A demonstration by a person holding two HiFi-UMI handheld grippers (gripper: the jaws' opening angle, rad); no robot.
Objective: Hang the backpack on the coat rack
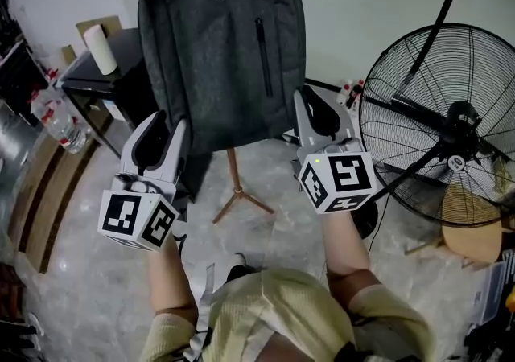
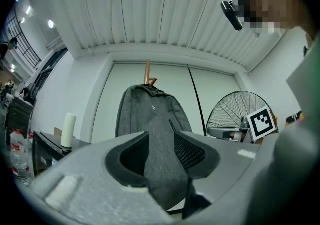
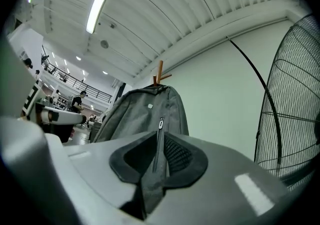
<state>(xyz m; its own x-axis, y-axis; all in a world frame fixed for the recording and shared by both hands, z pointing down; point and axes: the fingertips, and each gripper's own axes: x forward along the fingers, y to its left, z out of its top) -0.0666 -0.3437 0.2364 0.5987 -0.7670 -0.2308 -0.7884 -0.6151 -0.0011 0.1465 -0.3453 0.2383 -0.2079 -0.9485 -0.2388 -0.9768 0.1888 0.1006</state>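
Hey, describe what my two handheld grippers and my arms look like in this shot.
Both the left gripper and right gripper have light grey bodies with two tapered jaws lined in black. Each carries a white cube printed with black square markers. No cables show. The person wears a pale yellow short-sleeved shirt.

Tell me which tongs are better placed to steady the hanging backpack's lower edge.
Left, probably. The left tongs stand wider apart, framing the backpack hung on the coat rack; the right tongs show only a narrow gap. Neither appears to touch it.
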